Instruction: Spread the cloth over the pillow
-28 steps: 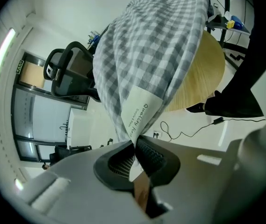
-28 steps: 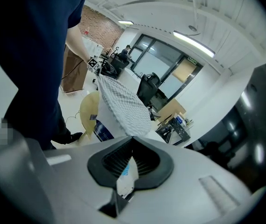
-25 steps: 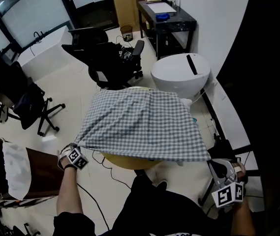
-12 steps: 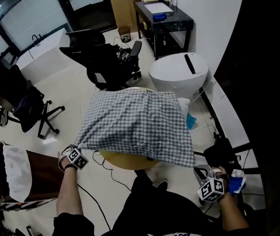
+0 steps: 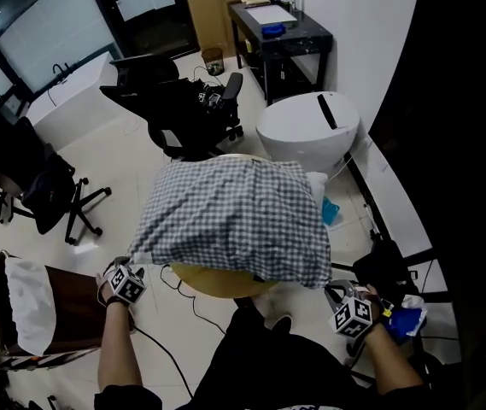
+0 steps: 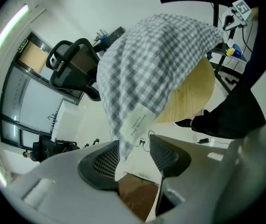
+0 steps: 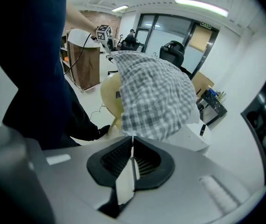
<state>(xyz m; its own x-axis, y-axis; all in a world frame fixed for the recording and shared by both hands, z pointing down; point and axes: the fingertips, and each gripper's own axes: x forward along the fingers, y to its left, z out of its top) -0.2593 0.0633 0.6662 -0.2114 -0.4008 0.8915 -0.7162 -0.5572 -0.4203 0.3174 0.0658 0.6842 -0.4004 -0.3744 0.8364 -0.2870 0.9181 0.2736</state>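
Altogether one checked cloth (image 5: 234,220) over one white pillow (image 5: 317,184).

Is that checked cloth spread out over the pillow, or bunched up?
Spread out. The cloth drapes across the pillow and hangs over its edges; only a white pillow corner peeks out at the right.
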